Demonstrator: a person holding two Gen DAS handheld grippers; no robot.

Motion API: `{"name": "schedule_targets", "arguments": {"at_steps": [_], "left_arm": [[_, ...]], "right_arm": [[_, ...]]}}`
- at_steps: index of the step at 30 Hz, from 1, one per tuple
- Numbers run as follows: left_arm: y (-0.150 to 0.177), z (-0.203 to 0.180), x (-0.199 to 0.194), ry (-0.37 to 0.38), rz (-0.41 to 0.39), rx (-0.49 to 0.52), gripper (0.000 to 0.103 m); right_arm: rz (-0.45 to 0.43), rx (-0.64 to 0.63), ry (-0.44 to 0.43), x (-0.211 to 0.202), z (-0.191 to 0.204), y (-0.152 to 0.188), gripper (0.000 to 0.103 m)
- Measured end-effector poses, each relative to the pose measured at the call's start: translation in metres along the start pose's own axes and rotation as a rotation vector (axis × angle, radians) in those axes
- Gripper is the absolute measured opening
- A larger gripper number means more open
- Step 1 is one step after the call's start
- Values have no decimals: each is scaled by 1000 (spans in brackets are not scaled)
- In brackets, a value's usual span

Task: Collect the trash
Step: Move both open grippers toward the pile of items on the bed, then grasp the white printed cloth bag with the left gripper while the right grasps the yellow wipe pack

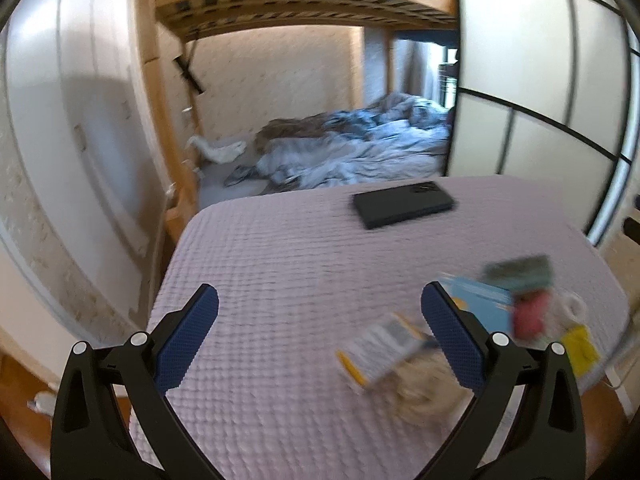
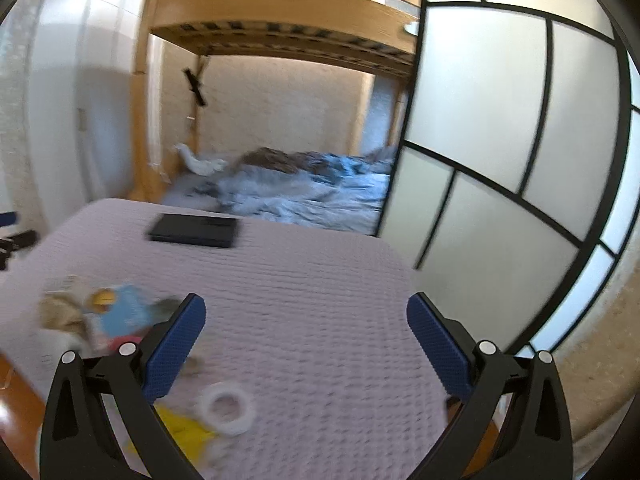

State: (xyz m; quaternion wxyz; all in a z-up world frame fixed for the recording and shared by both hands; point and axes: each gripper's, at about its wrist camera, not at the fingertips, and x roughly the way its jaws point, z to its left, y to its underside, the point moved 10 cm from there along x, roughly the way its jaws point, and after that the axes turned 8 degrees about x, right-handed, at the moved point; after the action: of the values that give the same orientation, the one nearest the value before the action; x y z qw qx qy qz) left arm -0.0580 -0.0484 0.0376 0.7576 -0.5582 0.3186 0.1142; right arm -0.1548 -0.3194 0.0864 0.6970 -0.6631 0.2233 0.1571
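Trash lies on a pale pink quilted bedspread [image 1: 280, 264]. In the left wrist view a white and yellow wrapper [image 1: 380, 352], a crumpled beige wad [image 1: 428, 392], a light blue carton [image 1: 484, 304], a red piece [image 1: 528, 316] and a yellow scrap [image 1: 580, 348] lie by the right finger. My left gripper [image 1: 319, 304] is open and empty above the spread. In the right wrist view the blue carton [image 2: 124, 312], beige wad [image 2: 60, 316], yellow scrap [image 2: 180, 428] and a white tape ring [image 2: 228, 404] lie low left. My right gripper [image 2: 306, 312] is open and empty.
A black phone [image 1: 404, 204] lies flat at the spread's far side; it also shows in the right wrist view [image 2: 194, 230]. Behind is a wooden bunk bed [image 1: 304, 4] with rumpled blue bedding [image 1: 360, 148]. A frosted sliding door [image 2: 500, 140] stands right. White cupboards [image 1: 80, 120] stand left.
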Motion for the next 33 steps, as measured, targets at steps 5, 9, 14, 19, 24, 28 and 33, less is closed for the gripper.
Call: {"name": "schedule_targets", "arguments": {"at_steps": [5, 9, 14, 19, 24, 28, 33], "left_arm": [[13, -29, -18, 81, 12, 10, 102], [23, -45, -21, 116, 28, 4, 102], [30, -59, -21, 159, 42, -5, 102], [45, -77, -19, 207, 74, 6, 102], [63, -101, -14, 288, 119, 32, 102], [78, -117, 1, 318, 168, 39, 102], [87, -125, 18, 327, 200, 13, 102]], "right_arm": [[50, 70, -35, -15, 14, 30, 99], [110, 220, -122, -17, 16, 52, 99], [146, 288, -97, -17, 16, 72, 99], [263, 285, -51, -5, 24, 101, 99], [324, 228, 4, 6, 33, 124, 99], [335, 226, 3, 16, 43, 133, 99], [360, 208, 14, 31, 56, 145, 99]]}}
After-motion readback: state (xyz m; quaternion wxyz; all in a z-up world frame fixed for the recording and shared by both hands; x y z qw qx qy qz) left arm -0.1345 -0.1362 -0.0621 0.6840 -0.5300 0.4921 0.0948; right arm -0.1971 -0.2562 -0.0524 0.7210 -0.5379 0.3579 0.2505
